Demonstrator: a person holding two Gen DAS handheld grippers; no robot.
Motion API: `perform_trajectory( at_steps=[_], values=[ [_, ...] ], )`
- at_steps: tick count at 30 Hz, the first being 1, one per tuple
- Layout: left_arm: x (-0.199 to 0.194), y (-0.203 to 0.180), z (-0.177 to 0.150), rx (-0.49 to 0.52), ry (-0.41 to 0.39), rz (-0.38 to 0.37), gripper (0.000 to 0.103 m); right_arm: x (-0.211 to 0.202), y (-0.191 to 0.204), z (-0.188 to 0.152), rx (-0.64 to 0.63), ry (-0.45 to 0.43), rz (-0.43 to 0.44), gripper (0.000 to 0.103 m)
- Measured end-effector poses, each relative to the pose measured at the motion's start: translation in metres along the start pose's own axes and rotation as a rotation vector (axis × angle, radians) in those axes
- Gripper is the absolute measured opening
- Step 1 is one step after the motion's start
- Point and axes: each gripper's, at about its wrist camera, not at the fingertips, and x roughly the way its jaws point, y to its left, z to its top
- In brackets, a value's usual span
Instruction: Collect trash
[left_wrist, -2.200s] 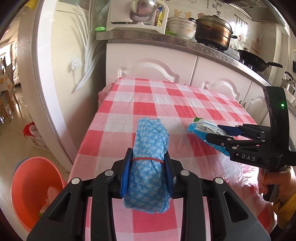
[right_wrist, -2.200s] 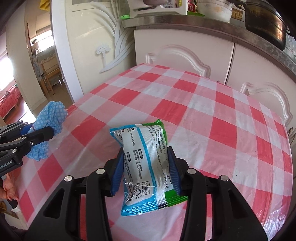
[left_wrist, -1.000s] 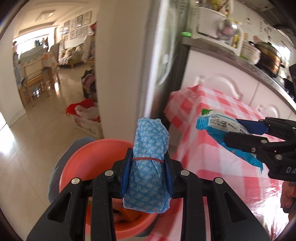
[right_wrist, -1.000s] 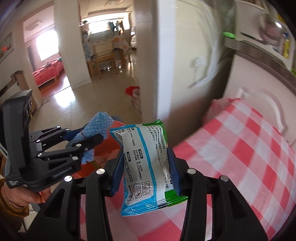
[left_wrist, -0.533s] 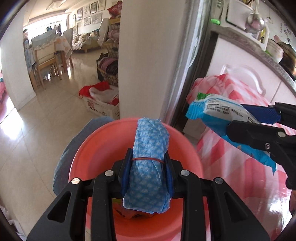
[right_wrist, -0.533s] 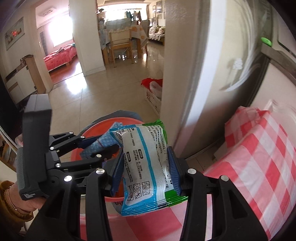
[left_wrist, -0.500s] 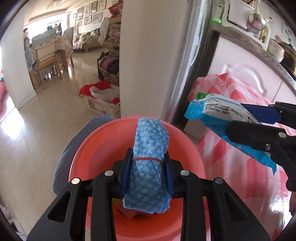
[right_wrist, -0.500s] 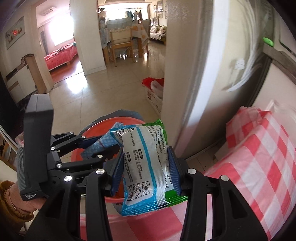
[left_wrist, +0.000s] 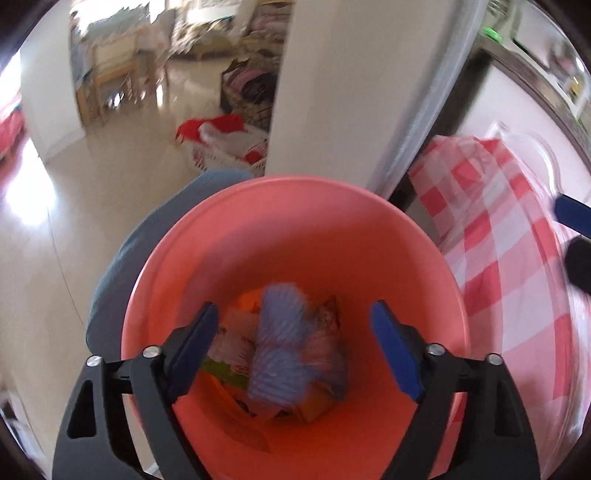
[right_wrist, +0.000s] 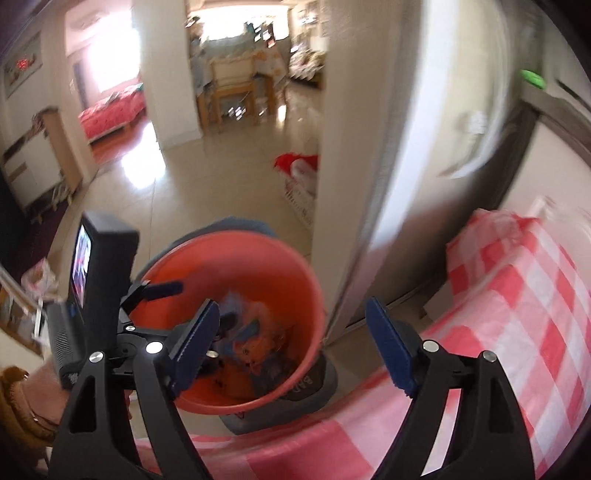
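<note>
The left gripper (left_wrist: 293, 332) hangs wide apart, empty, over the round salmon-pink plastic bin (left_wrist: 295, 229). A blurred blue patterned cloth bundle (left_wrist: 280, 347) lies among wrappers inside. The right gripper (right_wrist: 291, 341) is likewise spread, empty, beside the red-and-white checked tablecloth's (right_wrist: 535, 295) edge. Beyond stands a white laundry basket (left_wrist: 229, 147).

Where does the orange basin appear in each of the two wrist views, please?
Left wrist view: the orange basin fills the centre, under the open left tool.
Right wrist view: it sits lower left, beyond the open right tool.
Shared landmark: the checked tablecloth, right of the basin in both.
</note>
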Motion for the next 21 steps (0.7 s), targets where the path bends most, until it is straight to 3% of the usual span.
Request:
perform_trajectory(
  at_steps=[2, 4, 10, 17, 21],
  values=[
    [-0.004, 0.003, 0.000, -0.015, -0.011, -0.005, 0.086, -0.020, -0.014, -0.004, 0.042, -0.042, -0.032, 0.091],
    [-0.009, 0.002, 0.001, -0.023, -0.014, 0.010, 0.091, -0.036, -0.027, -0.010, 0.077, -0.068, -0.056, 0.093],
    [-0.028, -0.005, 0.006, -0.012, -0.056, 0.062, 0.091, -0.074, -0.065, -0.037, 0.187, -0.103, -0.149, 0.095],
    [-0.076, -0.031, 0.015, 0.050, -0.184, 0.084, 0.093, -0.113, -0.102, -0.082, 0.337, -0.124, -0.224, 0.096],
    [-0.108, -0.050, 0.020, 0.066, -0.251, 0.036, 0.093, -0.139, -0.117, -0.107, 0.396, -0.152, -0.258, 0.096]
  ],
)
